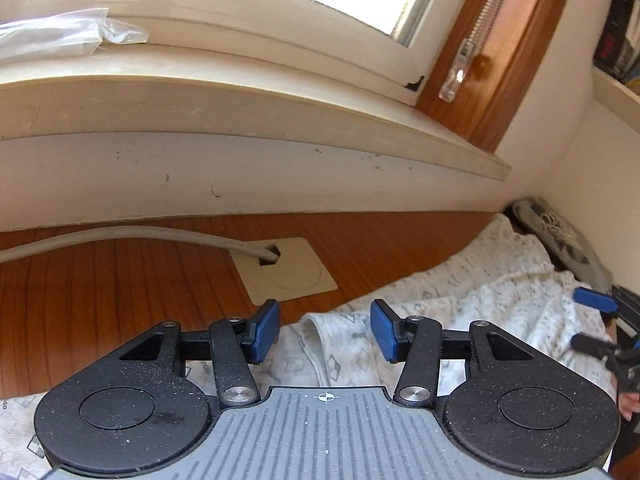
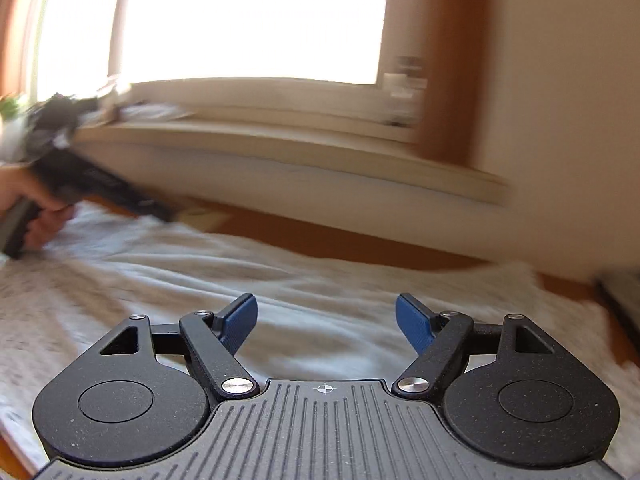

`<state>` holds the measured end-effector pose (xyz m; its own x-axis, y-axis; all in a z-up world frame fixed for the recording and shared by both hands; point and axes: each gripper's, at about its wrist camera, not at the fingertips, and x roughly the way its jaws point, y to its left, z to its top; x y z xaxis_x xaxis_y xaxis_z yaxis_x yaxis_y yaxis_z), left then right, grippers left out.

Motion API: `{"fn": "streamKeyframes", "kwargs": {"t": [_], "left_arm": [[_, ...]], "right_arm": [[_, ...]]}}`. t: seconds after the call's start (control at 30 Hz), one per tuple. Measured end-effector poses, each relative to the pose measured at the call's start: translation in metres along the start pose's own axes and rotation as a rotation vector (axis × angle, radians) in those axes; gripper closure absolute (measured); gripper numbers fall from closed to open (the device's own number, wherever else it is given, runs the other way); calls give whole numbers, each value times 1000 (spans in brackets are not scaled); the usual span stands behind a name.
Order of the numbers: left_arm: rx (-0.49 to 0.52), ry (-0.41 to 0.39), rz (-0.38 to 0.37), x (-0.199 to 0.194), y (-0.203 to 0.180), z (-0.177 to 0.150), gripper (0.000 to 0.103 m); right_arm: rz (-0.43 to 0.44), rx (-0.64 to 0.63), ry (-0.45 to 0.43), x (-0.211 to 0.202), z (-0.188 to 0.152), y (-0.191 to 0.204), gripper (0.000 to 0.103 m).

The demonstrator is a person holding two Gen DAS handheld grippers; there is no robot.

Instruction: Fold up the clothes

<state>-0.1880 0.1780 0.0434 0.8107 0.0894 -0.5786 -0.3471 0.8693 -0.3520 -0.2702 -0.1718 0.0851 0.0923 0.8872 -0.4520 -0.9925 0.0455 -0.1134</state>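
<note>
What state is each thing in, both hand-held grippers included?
Left hand-held gripper: open, nothing between its blue pads.
Right hand-held gripper: open, empty, above the cloth.
White patterned fabric garment: lying rumpled on the brown wooden desk, partly folded over.
Grey printed garment: lying in the corner.
Grey cable: running into the beige square desk grommet.

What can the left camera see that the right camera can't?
Only the left camera shows the grey cable going into the beige floor plate, the plastic bag on the windowsill, and the folded grey garment in the corner. Only the right camera shows a hand holding the left tool, blurred. Both show the white patterned garment spread on the wooden surface, the window, and each open tool: left tool, right tool.
</note>
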Motion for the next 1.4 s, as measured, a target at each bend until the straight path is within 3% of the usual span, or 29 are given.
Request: {"fn": "streamKeyframes", "kwargs": {"t": [0.27, 0.5, 0.57, 0.63, 0.77, 0.83, 1.13, 1.27, 1.4], "left_arm": [[-13, 22, -37, -1, 9, -3, 50], [24, 22, -26, 0, 5, -2, 51], [29, 12, -15, 0, 3, -3, 62], [38, 14, 5, 0, 2, -2, 63], [64, -20, 14, -4, -2, 0, 88], [79, -30, 1, -8, -3, 0, 91], [115, -79, -7, -36, -11, 11, 94], [114, -103, -14, -64, -5, 15, 94], [98, -124, 37, -94, 14, 17, 94]], "right_arm": [[250, -172, 73, 53, 30, 100, 27], [285, -311, 99, 68, 38, 151, 32], [290, -322, 95, 69, 38, 157, 41], [311, -326, 95, 66, 38, 155, 60], [317, -311, 75, 59, 41, 151, 82], [316, -292, 58, 55, 42, 146, 92], [326, -220, -11, 42, 56, 129, 97], [337, -237, -46, 44, 68, 140, 97], [376, -260, -82, 44, 80, 162, 98]]}}
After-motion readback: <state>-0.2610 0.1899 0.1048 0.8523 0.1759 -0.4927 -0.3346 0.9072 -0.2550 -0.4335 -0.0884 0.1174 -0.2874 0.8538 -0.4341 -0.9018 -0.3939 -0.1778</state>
